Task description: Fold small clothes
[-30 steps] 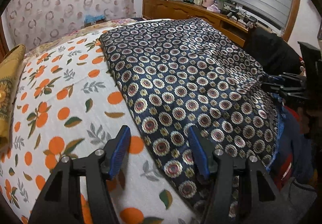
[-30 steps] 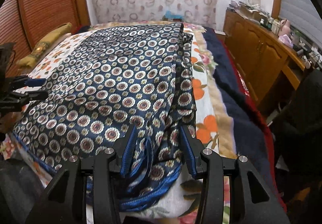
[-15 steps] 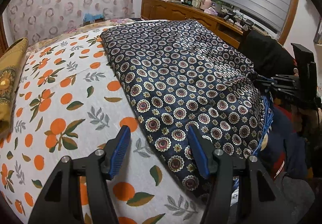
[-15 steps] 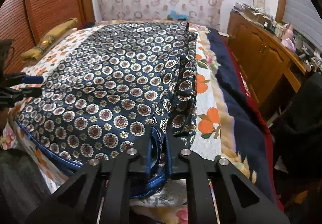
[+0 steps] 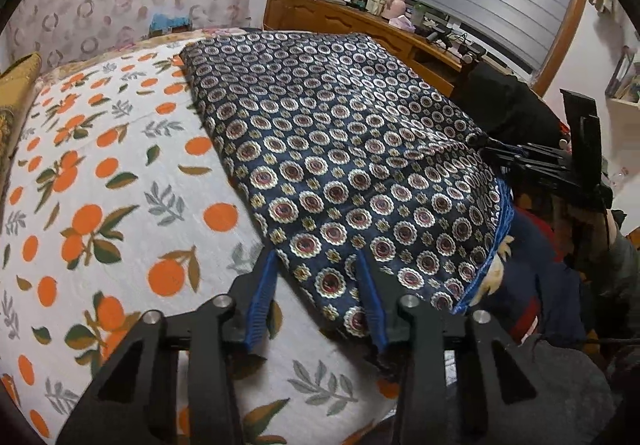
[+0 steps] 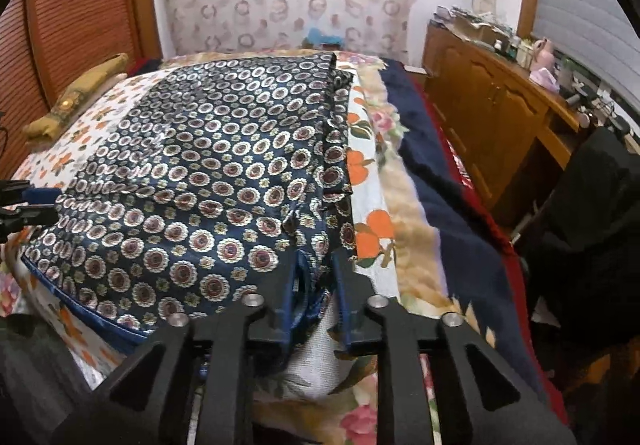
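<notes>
Two claws at patterned garment (image 5: 360, 149)

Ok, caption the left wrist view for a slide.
Left gripper, jaws apart, straddling the near corner of the patterned navy garment on the orange-print bedsheet.

One navy patterned garment (image 5: 352, 149) lies on one bed with an orange-print sheet (image 5: 104, 181). Two tools show: the left tool (image 5: 316, 297) and the right tool (image 6: 316, 281). One yellow pillow (image 6: 76, 97) sits by the headboard. One wooden desk (image 6: 500, 105) carries clutter too small to count, perhaps a dozen items.
</notes>
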